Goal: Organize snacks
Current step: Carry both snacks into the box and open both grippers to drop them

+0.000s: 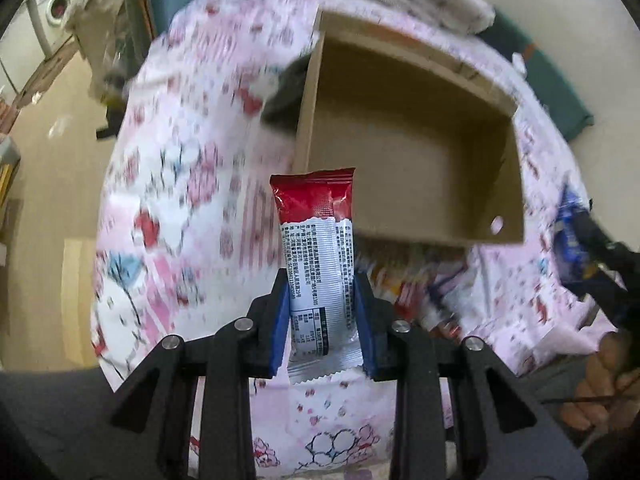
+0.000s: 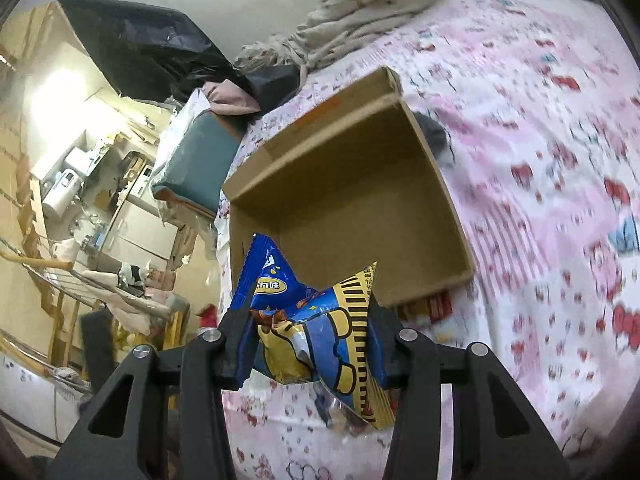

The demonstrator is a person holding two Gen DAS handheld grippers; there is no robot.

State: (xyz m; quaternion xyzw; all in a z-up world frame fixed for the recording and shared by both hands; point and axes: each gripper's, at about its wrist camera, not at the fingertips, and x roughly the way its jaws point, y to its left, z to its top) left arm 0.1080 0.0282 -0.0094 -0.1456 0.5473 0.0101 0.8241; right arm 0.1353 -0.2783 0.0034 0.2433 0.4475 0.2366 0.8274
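My left gripper is shut on a red and silver snack bar that stands upright between its blue pads, lifted off the bed just short of the cardboard box. In the right wrist view my right gripper is shut on a crumpled blue and yellow snack packet, held above the bed in front of the same open cardboard box, which has nothing inside. A few more snack packets lie under the box's near edge. The right gripper with its blue packet also shows at the right edge of the left view.
The box rests on a bed with a pink patterned sheet. A rumpled cream blanket and dark clothes lie at the bed's far end. A dark object sits beside the box. A hand shows at lower right.
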